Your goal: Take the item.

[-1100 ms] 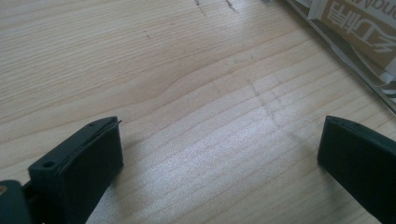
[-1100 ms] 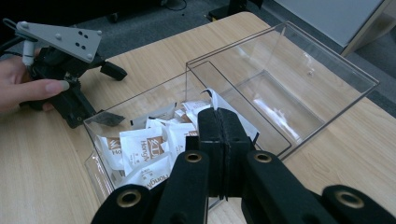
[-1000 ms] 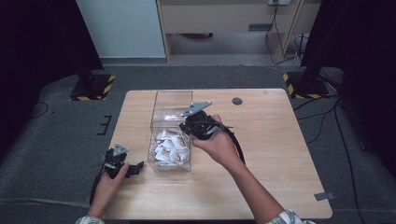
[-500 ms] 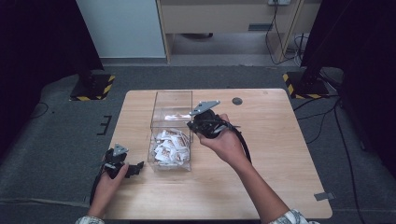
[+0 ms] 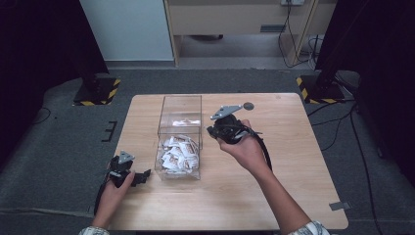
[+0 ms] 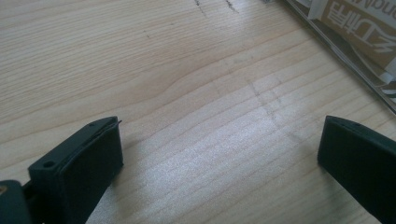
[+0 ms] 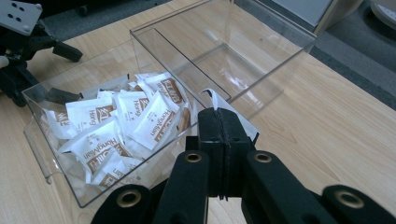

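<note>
The right gripper (image 5: pixel 219 131) hung above the wooden worktop (image 5: pixel 293 161), just beside the right wall of a clear plastic box (image 5: pixel 179 131). In the right gripper view its two black fingers (image 7: pixel 210 135) were pressed together on a small white packet (image 7: pixel 219 105), with a thin corner of it sticking up above the tips and part of it showing to the side of them. The pinched packet sat over the near rim of the box, at about the line of the divider that split the box into two compartments.

The compartment nearer the person held a loose heap of white and brown sachets (image 5: pixel 178 152), lying at all angles, some face up with brown lettering. The far compartment (image 7: pixel 233 60) showed its bare clear floor in the right gripper view; in the high view a bright patch lay there, and I could not tell whether it was a packet or a reflection.

The left gripper (image 5: pixel 128 174) rested low at the left front of the worktop, held in the person's left hand (image 5: pixel 113 188), just beside the near left corner of the box. Its fingers (image 6: pixel 79 163) stood spread wide apart with bare wood between them, and the edge of the box with printed sachets behind it crossed the upper right corner of the left gripper view.

A small dark round disc (image 5: pixel 248 105) lay on the worktop near its far edge, well apart from the box.
</note>
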The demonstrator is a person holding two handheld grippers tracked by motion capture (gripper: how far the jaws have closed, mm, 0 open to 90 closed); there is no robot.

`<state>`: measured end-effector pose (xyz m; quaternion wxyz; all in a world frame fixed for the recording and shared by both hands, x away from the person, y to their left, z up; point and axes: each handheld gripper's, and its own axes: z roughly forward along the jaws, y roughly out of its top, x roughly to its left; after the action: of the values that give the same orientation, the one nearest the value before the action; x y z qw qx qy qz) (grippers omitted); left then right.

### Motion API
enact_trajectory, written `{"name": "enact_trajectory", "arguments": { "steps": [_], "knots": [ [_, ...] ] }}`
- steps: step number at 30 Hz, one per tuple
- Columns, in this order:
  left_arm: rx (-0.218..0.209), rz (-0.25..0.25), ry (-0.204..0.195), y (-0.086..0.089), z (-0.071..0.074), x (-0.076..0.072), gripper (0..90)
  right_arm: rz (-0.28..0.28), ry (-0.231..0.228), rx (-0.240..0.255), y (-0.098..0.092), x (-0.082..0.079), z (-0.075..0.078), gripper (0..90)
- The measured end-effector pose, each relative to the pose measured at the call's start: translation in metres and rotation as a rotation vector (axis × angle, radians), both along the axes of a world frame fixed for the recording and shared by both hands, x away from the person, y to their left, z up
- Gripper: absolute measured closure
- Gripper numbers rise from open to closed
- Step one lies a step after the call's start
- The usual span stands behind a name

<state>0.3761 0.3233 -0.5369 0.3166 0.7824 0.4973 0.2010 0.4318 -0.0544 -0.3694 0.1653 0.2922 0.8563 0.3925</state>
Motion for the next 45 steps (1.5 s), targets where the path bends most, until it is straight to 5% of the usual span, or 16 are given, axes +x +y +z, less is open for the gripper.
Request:
{"name": "enact_trajectory", "arguments": {
  "steps": [45],
  "knots": [
    [0.000,0.000,0.000,0.000,0.000,0.000,0.0,-0.128,0.021,-0.026,-0.057,0.014,-0.031,89.6]
  ]
}}
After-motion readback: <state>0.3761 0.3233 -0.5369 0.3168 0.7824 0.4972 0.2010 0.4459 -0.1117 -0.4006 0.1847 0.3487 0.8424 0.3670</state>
